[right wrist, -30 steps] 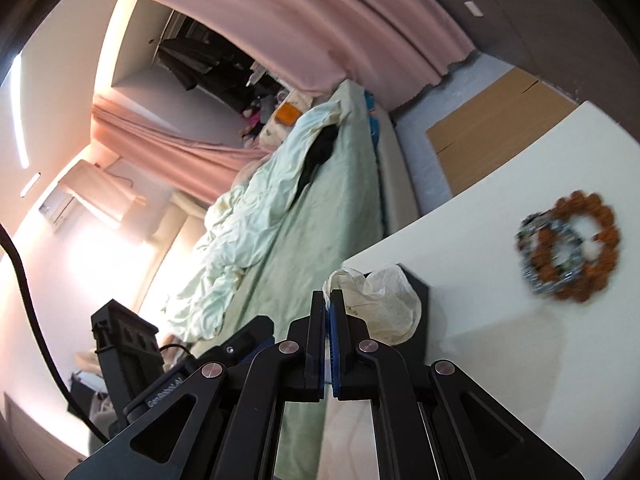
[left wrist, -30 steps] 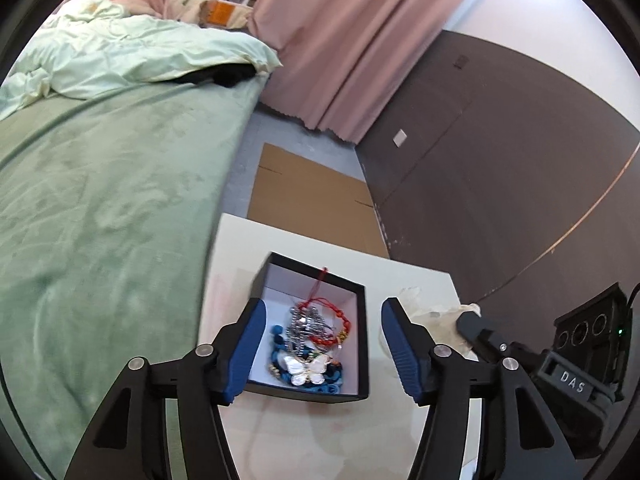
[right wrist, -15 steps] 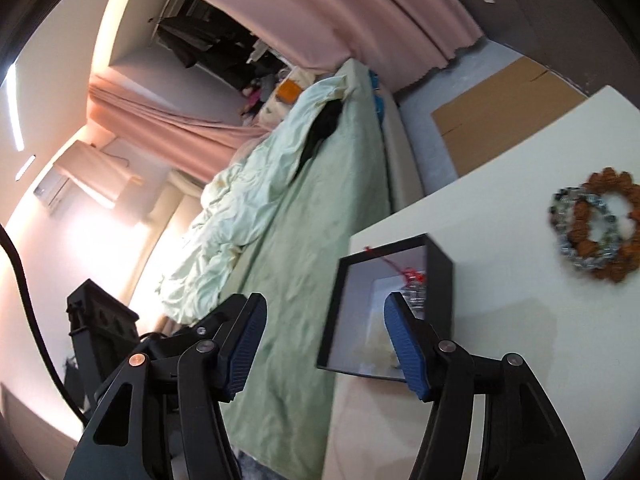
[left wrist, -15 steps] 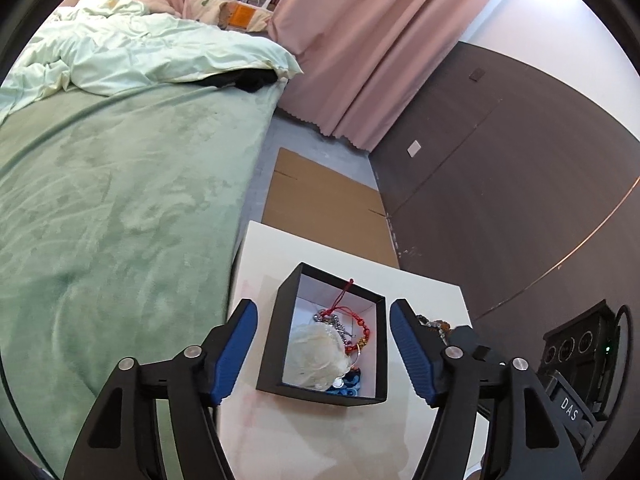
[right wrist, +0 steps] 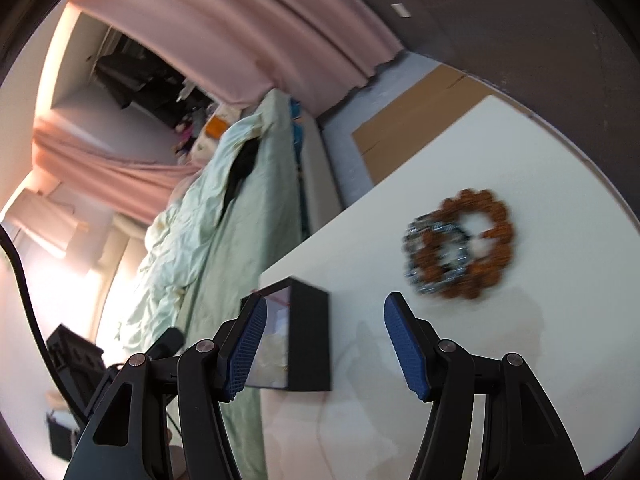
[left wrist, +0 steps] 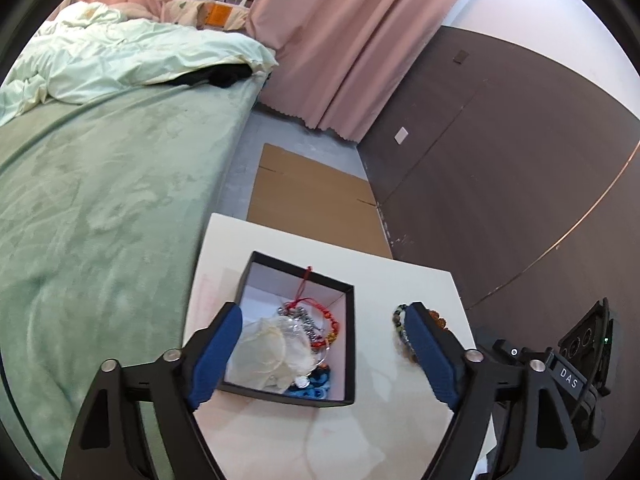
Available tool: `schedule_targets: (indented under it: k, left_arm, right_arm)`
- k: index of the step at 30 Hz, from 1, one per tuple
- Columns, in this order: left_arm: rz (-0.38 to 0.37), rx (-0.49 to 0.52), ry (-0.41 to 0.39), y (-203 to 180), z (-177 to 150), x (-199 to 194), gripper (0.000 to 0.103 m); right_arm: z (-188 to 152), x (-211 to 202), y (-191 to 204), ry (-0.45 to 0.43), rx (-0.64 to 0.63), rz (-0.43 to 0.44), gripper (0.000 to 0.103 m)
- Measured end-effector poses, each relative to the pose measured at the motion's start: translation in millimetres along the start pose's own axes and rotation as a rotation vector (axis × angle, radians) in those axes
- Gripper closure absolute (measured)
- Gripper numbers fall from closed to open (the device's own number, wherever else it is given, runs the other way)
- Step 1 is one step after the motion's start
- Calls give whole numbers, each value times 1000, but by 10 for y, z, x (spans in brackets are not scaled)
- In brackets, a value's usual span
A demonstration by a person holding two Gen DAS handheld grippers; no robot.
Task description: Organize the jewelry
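Note:
A black jewelry box (left wrist: 348, 344) sits on the white table (left wrist: 280, 440). Inside lie a pale crumpled pouch (left wrist: 272, 354), a red cord bracelet (left wrist: 320, 312) and blue beads (left wrist: 316, 380). My left gripper (left wrist: 322, 354) is open above the box, empty. A brown bead bracelet (right wrist: 476, 240) overlapping a grey bead bracelet (right wrist: 434, 258) lies on the table right of the box (right wrist: 310, 336); it also shows in the left wrist view (left wrist: 400, 328). My right gripper (right wrist: 324, 346) is open and empty, above the table between box and bracelets.
A green bed (left wrist: 100, 200) runs along the table's left side. Flat cardboard (left wrist: 312, 196) lies on the floor beyond the table. Pink curtains (left wrist: 340, 40) and a dark wall (left wrist: 500, 160) stand behind. The right gripper's body (left wrist: 576, 368) shows at the table's right edge.
My right gripper opened and let the pale pouch fall into the box, then swung right toward the bead bracelets. My left gripper rose and drew back a little.

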State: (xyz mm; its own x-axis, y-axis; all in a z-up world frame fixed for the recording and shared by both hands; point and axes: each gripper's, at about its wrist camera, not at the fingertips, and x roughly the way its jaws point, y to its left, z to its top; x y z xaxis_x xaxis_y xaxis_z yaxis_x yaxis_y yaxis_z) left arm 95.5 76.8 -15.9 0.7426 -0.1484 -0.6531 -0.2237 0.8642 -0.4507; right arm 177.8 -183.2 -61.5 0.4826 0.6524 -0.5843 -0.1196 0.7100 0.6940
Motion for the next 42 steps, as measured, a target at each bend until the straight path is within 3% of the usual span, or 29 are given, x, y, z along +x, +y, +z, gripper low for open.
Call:
schedule_targets:
  k: [11,19,27,42]
  left_arm:
    - [-77,69,36,-453,-105,283,19]
    - [-118,133,104,-808,-219,598,40]
    - [-97,135,205,-1016,-357,1045,58]
    - [-49,155,299,-1114,-551,1544,59]
  right_arm:
    - [172,-183,-493,-1,111,-107,41]
    - [292,-230,-740,10,158,-144,42]
    - [418,-163,-964,45,210,-164,51]
    - [520,-11,-1047,89,247,-122,51]
